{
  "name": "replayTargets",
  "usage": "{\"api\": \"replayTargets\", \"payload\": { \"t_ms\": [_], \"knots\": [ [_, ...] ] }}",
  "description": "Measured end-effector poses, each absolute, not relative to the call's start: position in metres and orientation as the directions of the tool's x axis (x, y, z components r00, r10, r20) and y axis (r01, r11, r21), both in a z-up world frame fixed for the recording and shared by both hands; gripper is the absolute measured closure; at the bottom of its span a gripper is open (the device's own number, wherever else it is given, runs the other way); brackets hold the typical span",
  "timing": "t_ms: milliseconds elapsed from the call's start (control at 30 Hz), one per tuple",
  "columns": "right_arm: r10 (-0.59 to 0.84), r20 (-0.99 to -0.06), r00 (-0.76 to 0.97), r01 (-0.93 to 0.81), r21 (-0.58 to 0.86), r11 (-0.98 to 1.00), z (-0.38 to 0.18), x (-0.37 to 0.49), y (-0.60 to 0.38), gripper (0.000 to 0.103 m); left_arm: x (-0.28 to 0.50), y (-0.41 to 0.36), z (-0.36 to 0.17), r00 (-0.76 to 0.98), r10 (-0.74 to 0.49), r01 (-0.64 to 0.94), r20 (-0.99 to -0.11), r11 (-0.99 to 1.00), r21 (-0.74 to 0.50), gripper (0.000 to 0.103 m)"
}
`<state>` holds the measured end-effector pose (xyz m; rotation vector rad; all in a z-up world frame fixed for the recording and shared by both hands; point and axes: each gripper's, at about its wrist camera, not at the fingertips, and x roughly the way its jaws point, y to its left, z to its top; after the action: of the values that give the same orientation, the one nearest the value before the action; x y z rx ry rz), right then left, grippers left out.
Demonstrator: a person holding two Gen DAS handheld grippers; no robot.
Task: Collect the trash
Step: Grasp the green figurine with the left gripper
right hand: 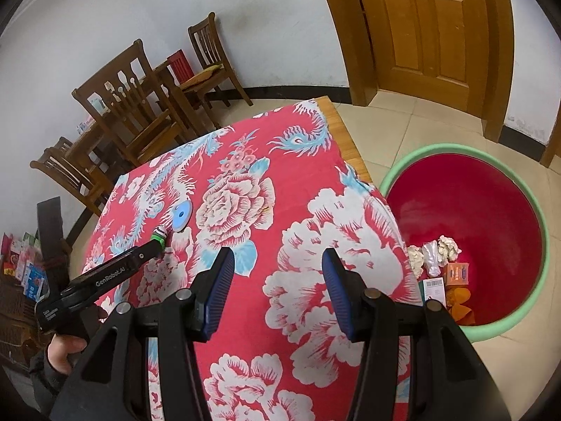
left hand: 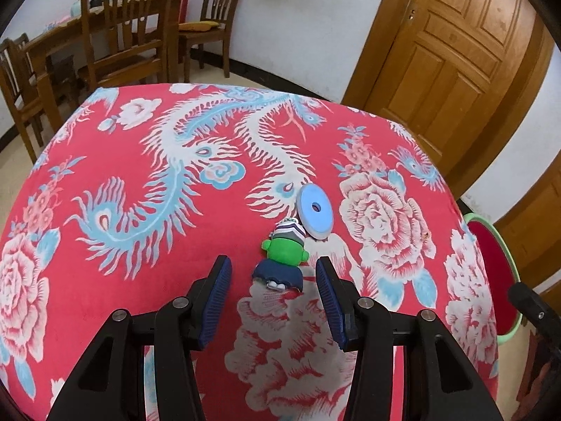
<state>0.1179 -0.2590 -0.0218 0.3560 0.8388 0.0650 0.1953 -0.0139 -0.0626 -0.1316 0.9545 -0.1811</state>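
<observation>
A small toy figure with a green body, striped cap and dark blue base lies on the red flowered tablecloth. A round blue and white disc leans just beyond it. My left gripper stands open with the toy's base between its fingertips, pads apart from it. In the right wrist view the toy and disc lie at the left, with the left gripper reaching them. My right gripper hangs open over the cloth with nothing between its fingers.
A red basin with a green rim stands on the floor right of the table, holding crumpled paper, small boxes and orange scraps. Wooden chairs and a table stand behind. A wooden door is at the back right.
</observation>
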Motion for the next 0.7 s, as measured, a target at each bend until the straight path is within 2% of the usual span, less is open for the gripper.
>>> {"api": "replayTargets", "payload": {
  "t_ms": [67,200,300,700],
  "knots": [
    [0.193,-0.718,0.668,0.078,0.326,0.942,-0.021,0.120,-0.256,0.049,0.197,-0.015,-0.065,0.564,-0.213,0.107,-0.798,0.977,-0.185,0.060],
    [0.191,-0.722,0.665,0.066,0.312,0.948,-0.019,0.125,-0.246,0.049,0.198,-0.019,-0.067,0.575,-0.220,0.136,-0.788,0.975,-0.173,0.061],
    [0.189,-0.725,0.663,0.056,0.300,0.952,-0.018,0.129,-0.238,0.049,0.199,-0.019,-0.067,0.582,-0.237,0.150,-0.778,0.972,-0.184,0.070],
    [0.194,-0.742,0.642,0.002,0.255,0.967,-0.019,0.152,-0.195,0.049,0.203,0.008,-0.059,0.619,-0.261,0.091,-0.740,0.960,-0.263,0.073]
  ]
}}
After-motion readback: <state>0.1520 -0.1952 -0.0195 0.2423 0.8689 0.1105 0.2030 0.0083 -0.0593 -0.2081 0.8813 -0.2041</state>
